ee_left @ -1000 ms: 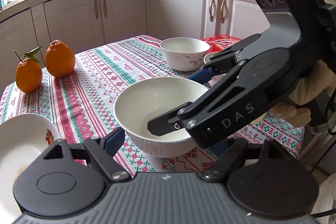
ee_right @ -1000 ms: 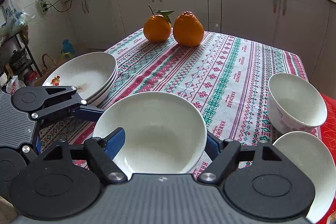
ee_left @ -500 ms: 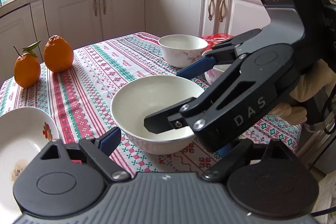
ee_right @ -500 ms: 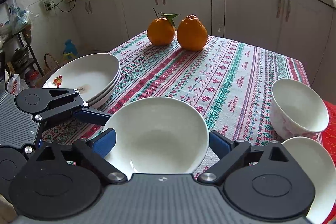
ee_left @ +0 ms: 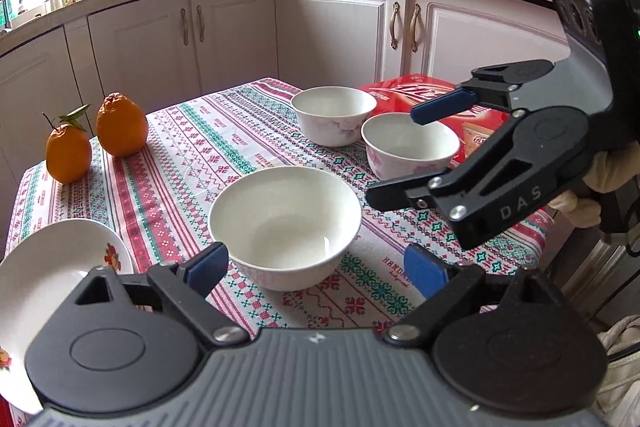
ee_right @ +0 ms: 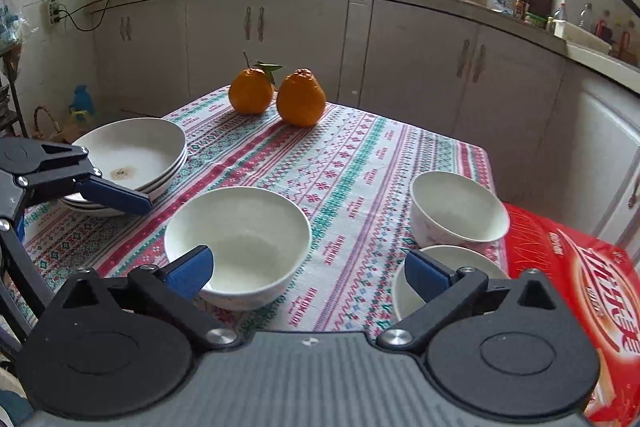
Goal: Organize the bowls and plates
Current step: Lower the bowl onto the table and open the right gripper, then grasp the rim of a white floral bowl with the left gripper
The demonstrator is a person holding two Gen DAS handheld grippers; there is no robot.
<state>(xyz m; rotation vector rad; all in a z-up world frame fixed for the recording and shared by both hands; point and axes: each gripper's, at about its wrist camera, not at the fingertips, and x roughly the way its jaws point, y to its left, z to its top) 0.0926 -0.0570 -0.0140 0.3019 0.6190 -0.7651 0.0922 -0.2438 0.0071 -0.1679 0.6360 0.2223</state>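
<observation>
**Hovering open-jawed over a freed bowl**

Looking from the left wrist, the left gripper (ee_left: 316, 265) holds its jaws wide apart, gripping nothing; the large white bowl (ee_left: 285, 223) rests on the tablecloth (ee_left: 192, 155) just ahead of them, between the pads yet untouched. The right gripper (ee_left: 400, 151) hangs beyond, also spread.

From the right wrist, the right gripper's jaws gape empty, the same bowl before the left pad, a small bowl (ee_right: 436, 283) behind the right pad, another bowl (ee_right: 458, 207) further ahead. The stacked plates (ee_right: 136, 157) sit left, likely already sorted.

Three white bowls (ee_right: 237, 243) stand upright beside stacked plates (ee_right: 132, 159) on the tablecloth (ee_right: 352, 163).
</observation>
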